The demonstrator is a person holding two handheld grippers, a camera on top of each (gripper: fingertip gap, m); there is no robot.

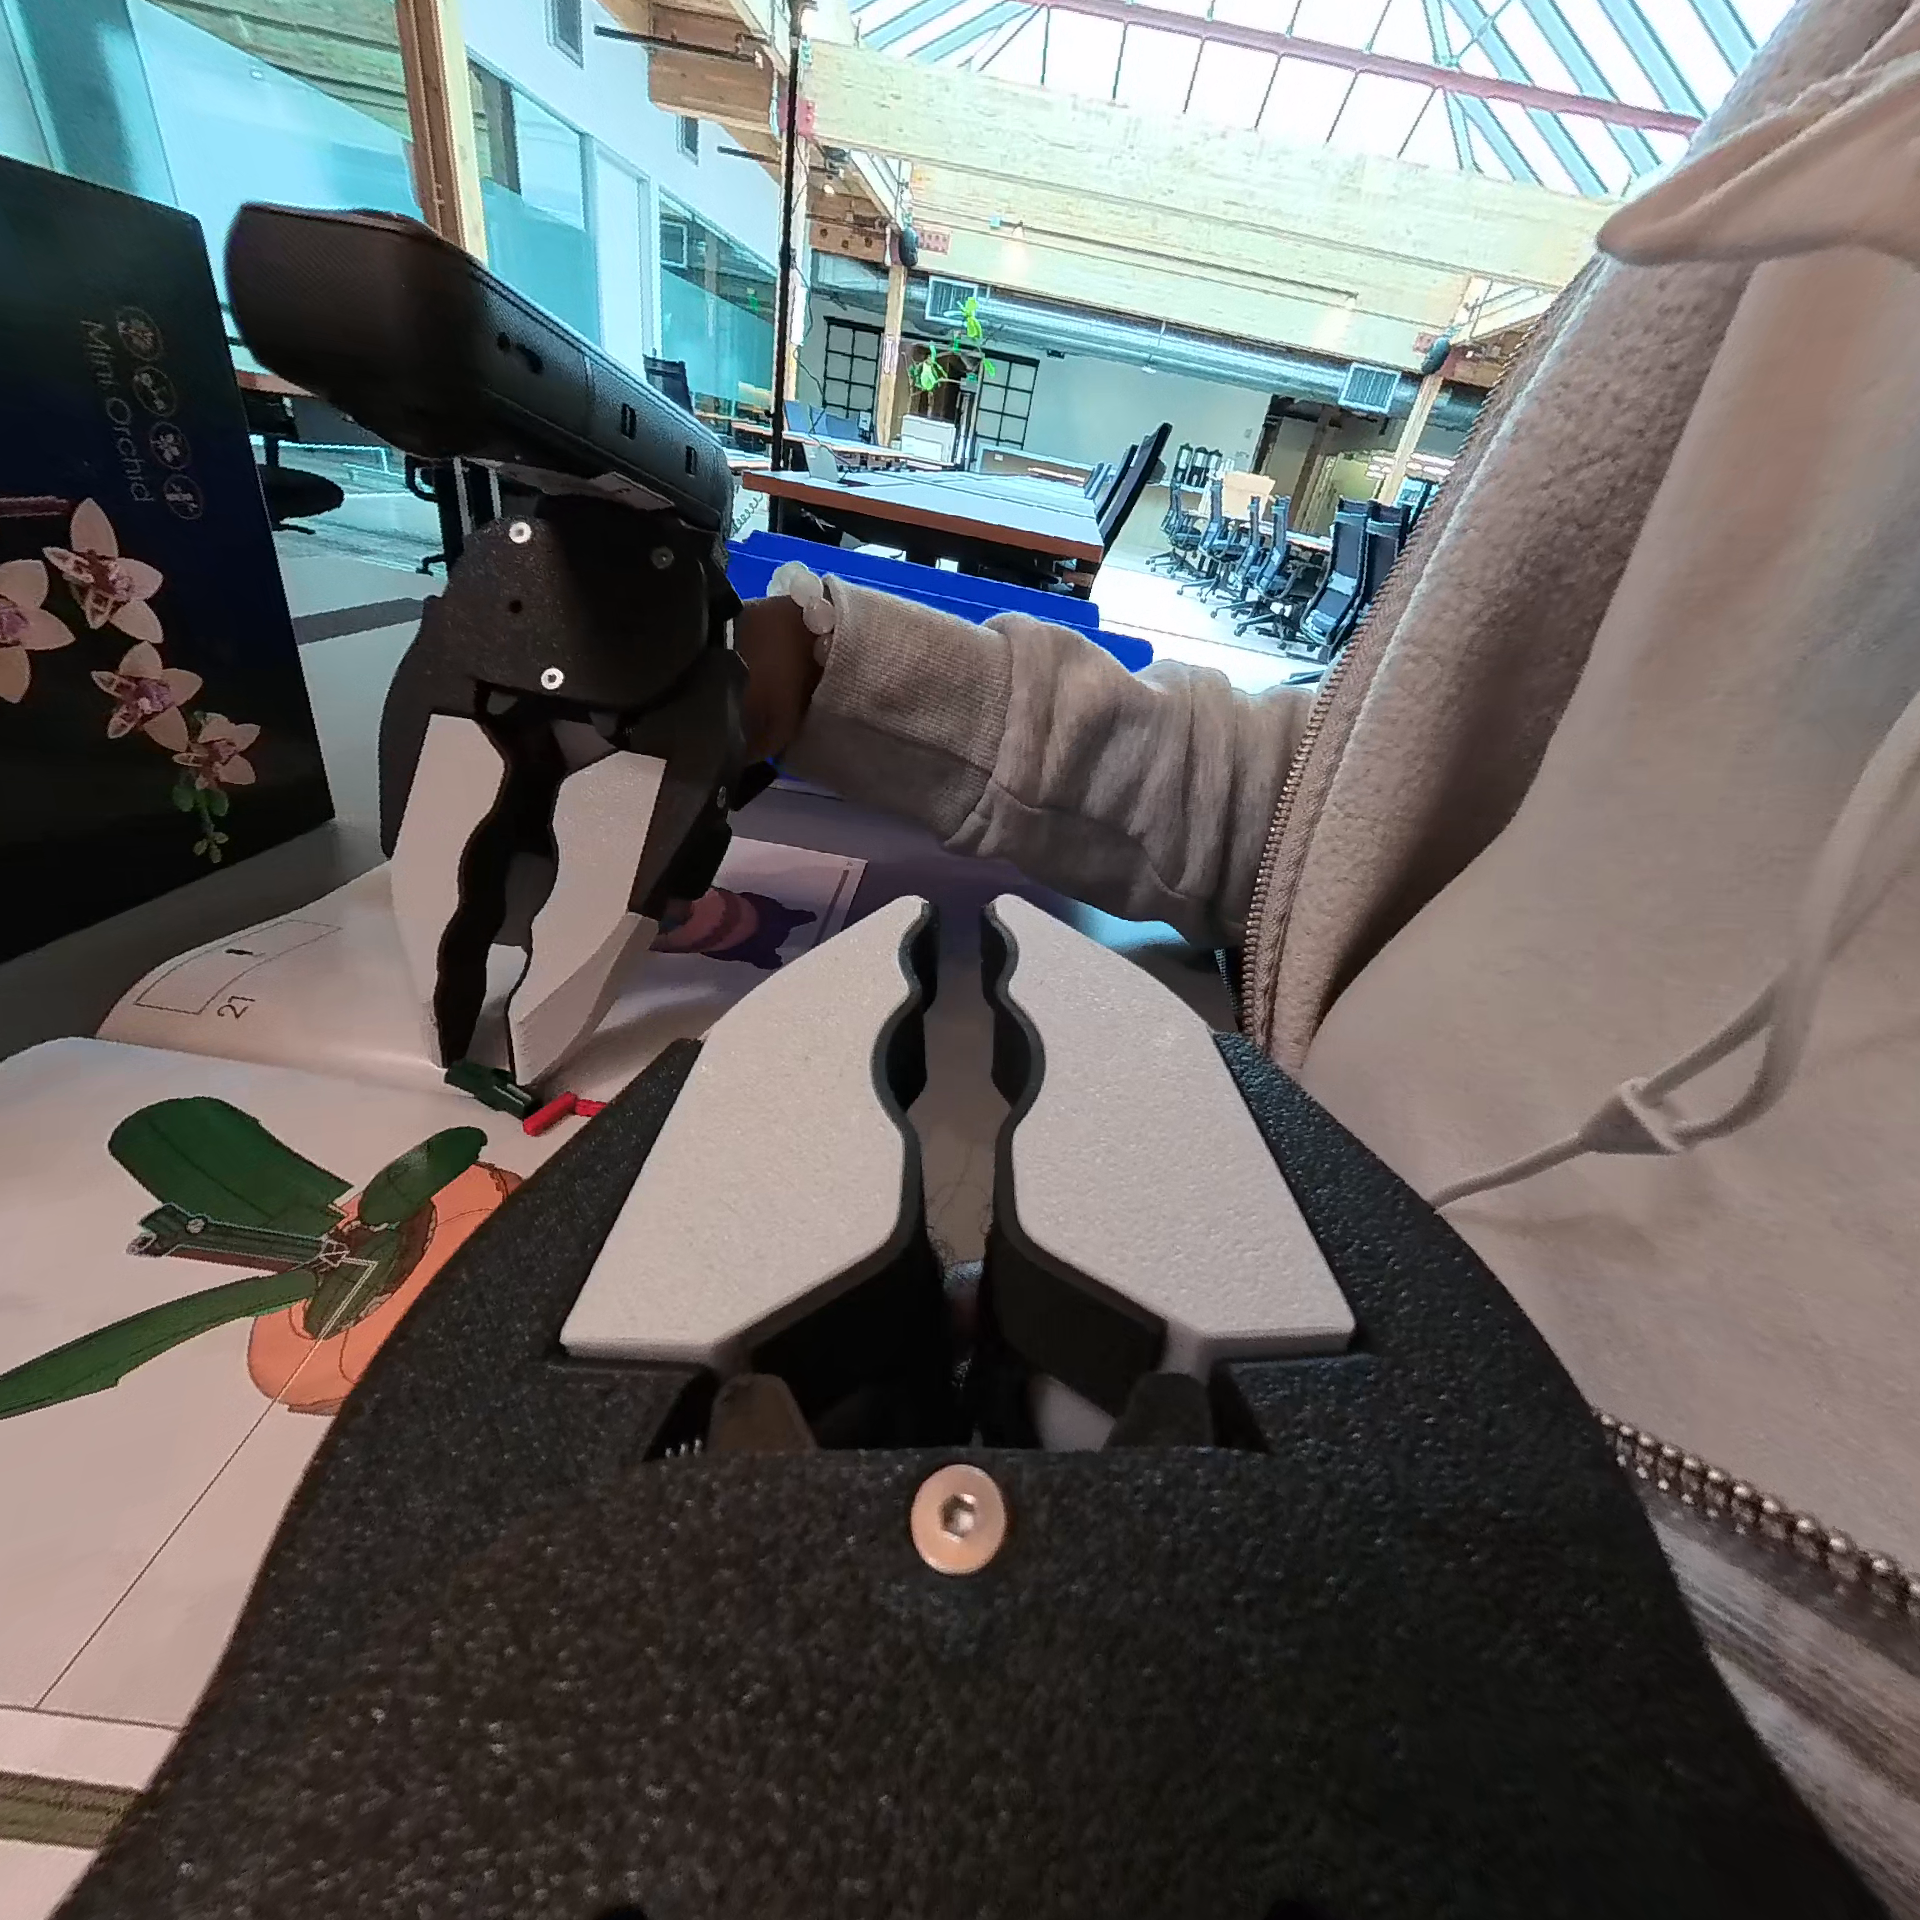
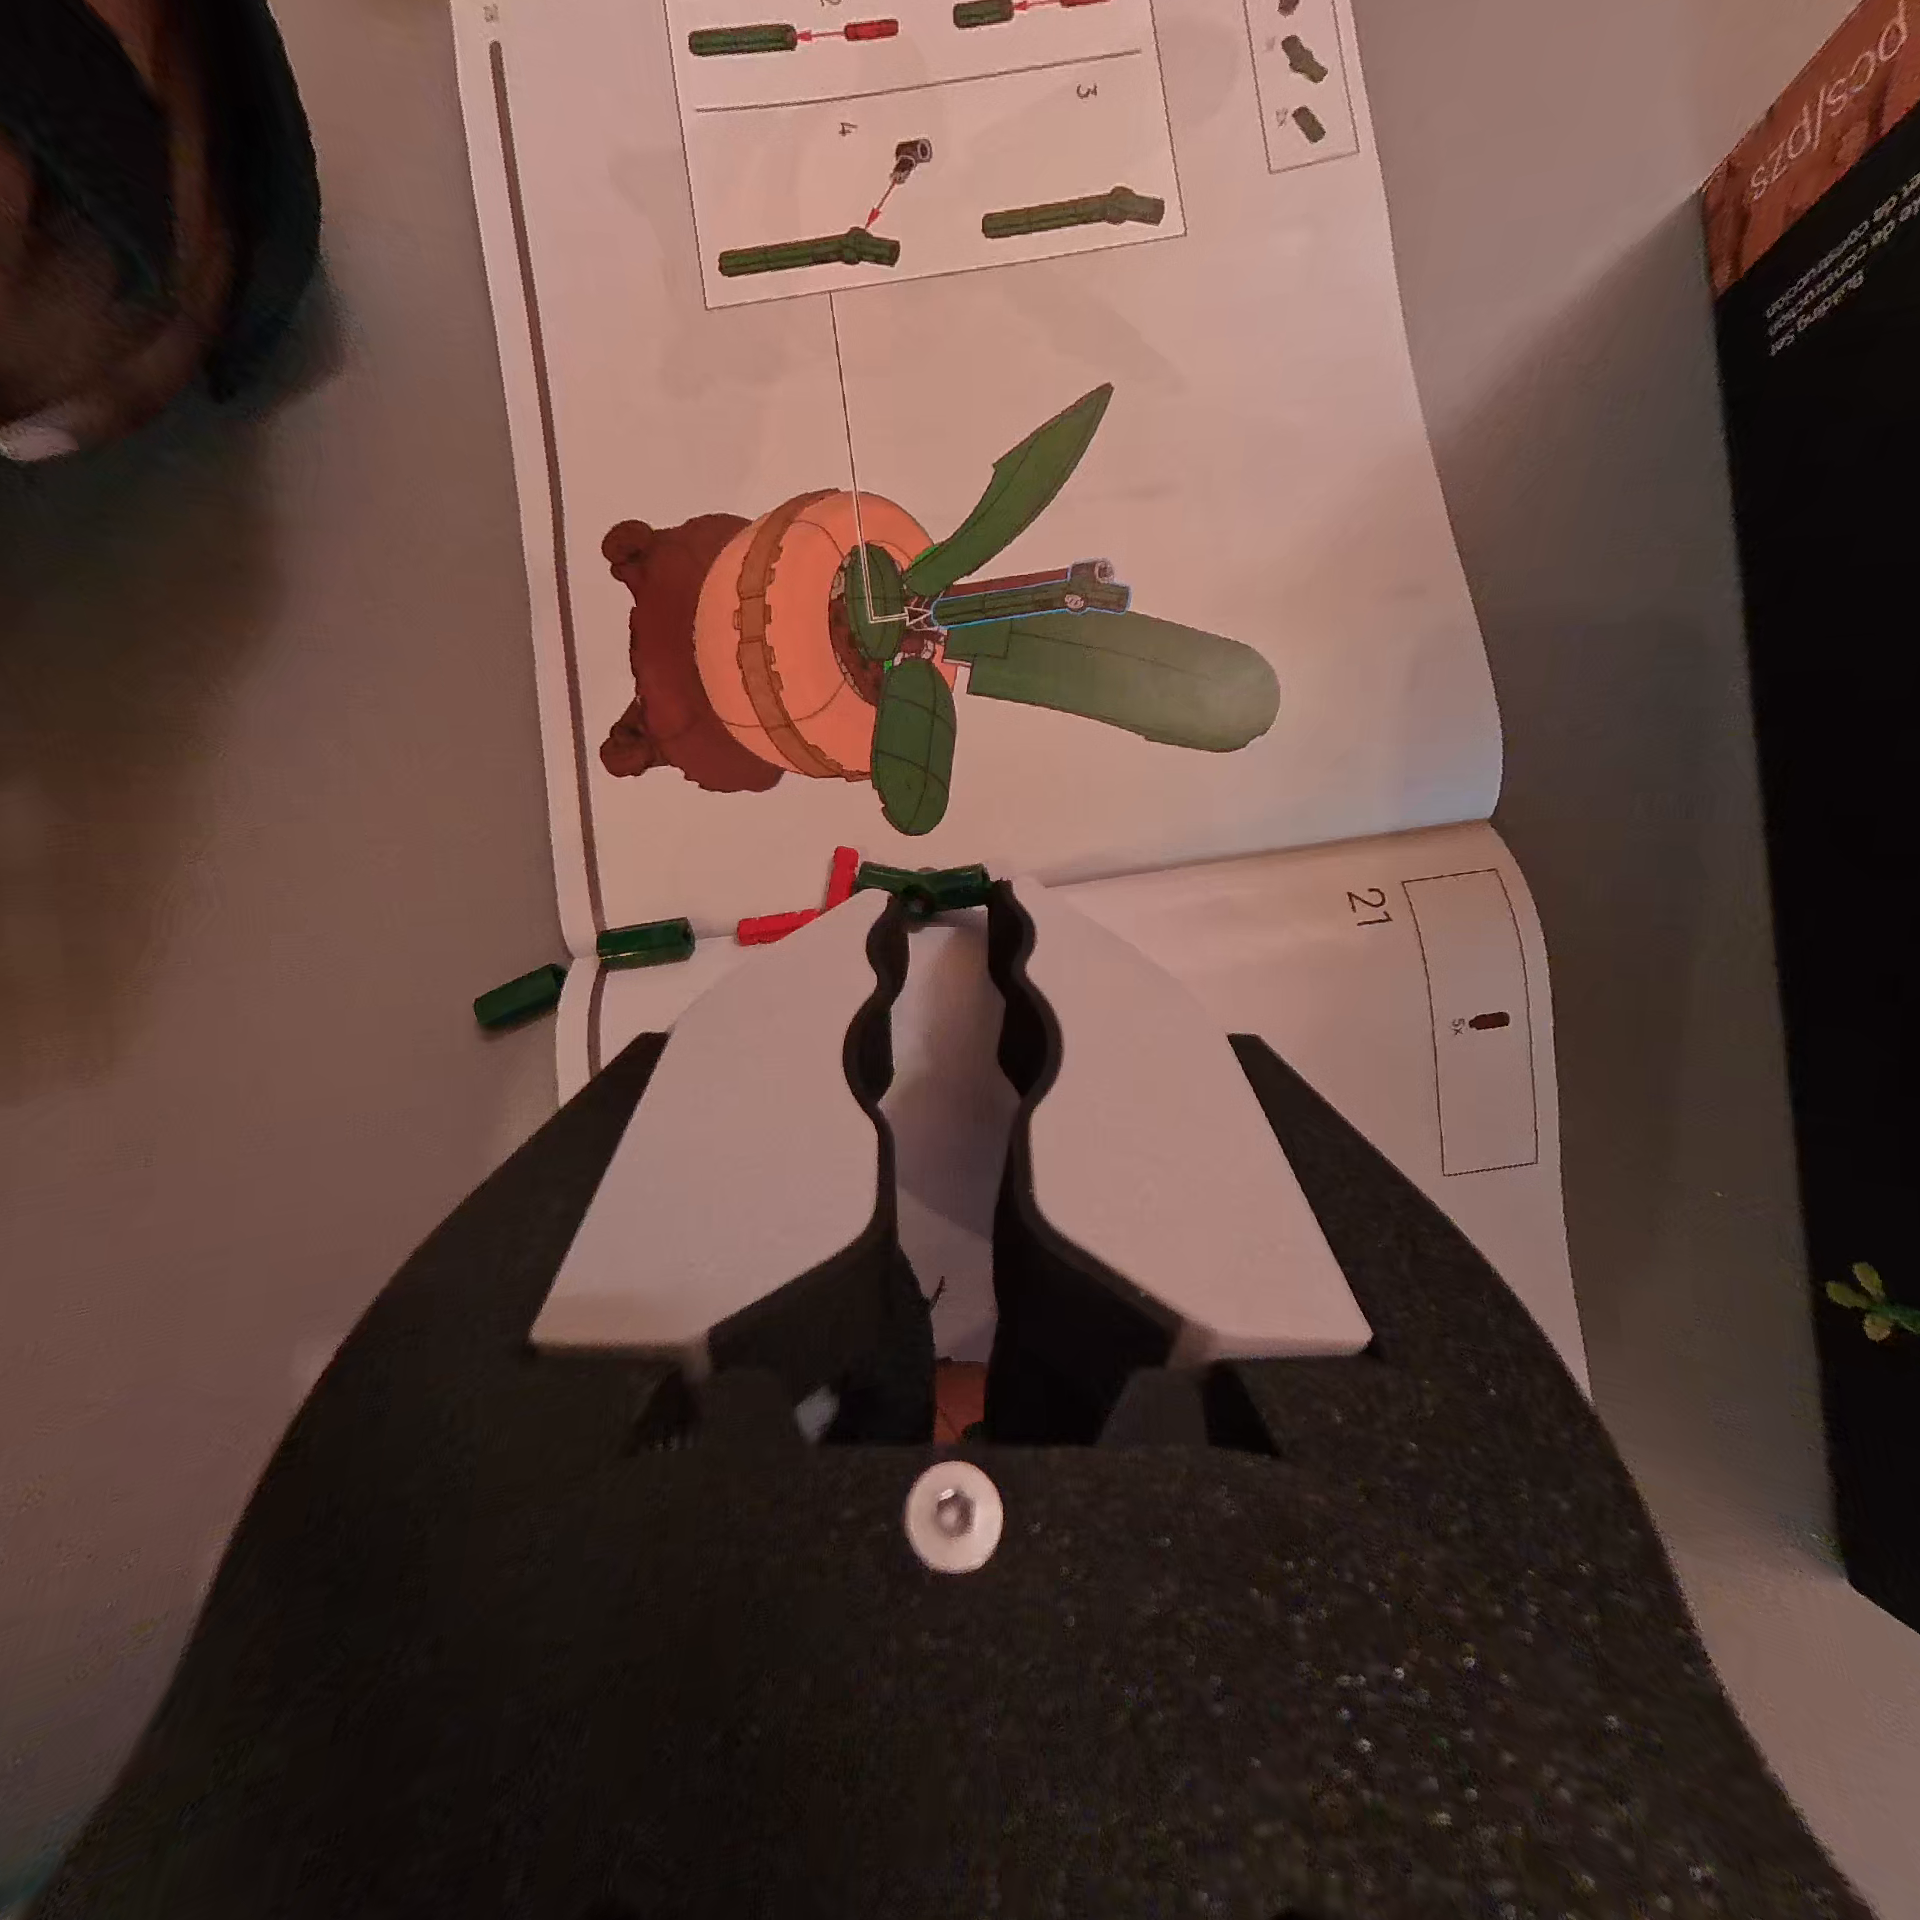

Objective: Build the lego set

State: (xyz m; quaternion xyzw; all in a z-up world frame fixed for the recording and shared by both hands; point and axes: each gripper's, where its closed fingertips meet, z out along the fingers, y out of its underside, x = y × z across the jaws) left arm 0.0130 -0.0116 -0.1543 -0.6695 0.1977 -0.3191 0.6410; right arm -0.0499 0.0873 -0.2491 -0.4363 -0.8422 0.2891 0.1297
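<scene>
Right wrist view is showing the right gripper (image 2: 940,896) pointing down at the open instruction booklet (image 2: 1039,416), its ridged grey fingers pinching a dark green angled lego piece (image 2: 920,883) near the booklet's fold. Red pins (image 2: 774,925) are lying beside it. The left gripper (image 1: 958,914) is hovering nearly closed, holding nothing, partly hiding the page.

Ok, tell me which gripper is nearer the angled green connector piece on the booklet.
Right. The right gripper has its fingertips down at the angled green connector piece on the open instruction booklet. The left gripper is held up and back, clear of it.
</scene>
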